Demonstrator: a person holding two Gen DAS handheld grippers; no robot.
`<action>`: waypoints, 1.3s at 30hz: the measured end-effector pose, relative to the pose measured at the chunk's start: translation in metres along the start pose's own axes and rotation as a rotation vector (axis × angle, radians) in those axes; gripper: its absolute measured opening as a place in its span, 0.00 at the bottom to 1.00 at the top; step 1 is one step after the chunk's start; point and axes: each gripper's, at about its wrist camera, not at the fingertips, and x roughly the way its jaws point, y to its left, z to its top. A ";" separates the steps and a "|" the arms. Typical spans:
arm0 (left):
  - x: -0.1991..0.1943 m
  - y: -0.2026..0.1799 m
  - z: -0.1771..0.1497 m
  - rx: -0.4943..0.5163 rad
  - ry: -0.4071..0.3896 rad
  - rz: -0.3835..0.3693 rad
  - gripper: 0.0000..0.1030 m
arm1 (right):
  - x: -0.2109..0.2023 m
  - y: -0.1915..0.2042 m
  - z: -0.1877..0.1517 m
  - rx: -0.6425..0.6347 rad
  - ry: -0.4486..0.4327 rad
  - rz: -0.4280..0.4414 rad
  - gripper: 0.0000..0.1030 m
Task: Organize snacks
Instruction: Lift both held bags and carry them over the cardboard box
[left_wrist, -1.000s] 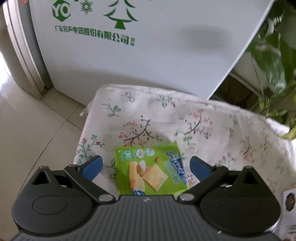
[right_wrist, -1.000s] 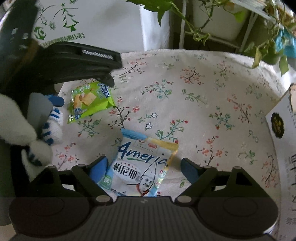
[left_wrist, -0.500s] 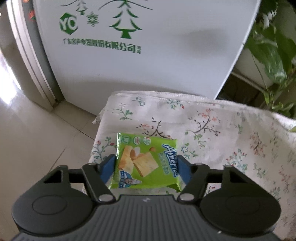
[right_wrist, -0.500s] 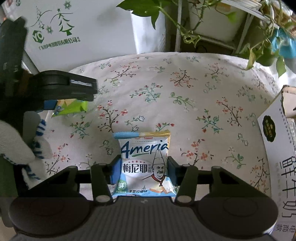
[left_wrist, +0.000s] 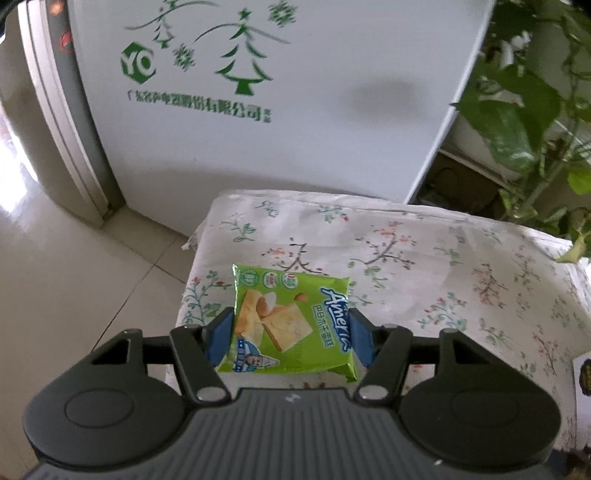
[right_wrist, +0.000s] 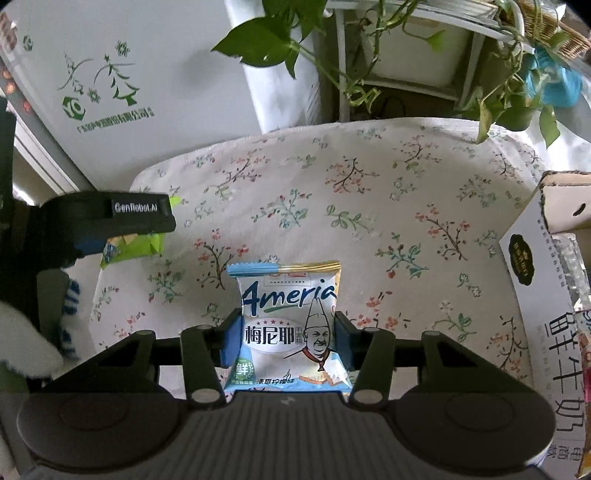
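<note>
Packets are gripped: our left claw (left_wrist: 291, 334) clamps the green packet (left_wrist: 291, 325), our right claw (right_wrist: 284, 341) the white packet (right_wrist: 290, 332), both just above the surface (right_wrist: 369, 206). Next we carry them to the box (right_wrist: 535, 280), we judge.

"Ameria" on white packet (right_wrist: 288, 325), "GenRobot.AI" on tool (right_wrist: 122, 218)

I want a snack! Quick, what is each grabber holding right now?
Left gripper: closed on the green snack packet.
Right gripper: closed on the white and blue snack packet.
</note>
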 end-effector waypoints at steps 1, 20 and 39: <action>-0.003 -0.002 -0.001 0.007 -0.003 -0.003 0.62 | -0.001 -0.001 0.001 0.004 -0.003 0.002 0.55; -0.049 -0.044 -0.020 0.140 -0.048 -0.057 0.62 | -0.039 -0.040 0.012 0.051 -0.093 -0.005 0.55; -0.085 -0.101 -0.043 0.244 -0.085 -0.125 0.62 | -0.075 -0.084 0.013 0.097 -0.166 -0.029 0.55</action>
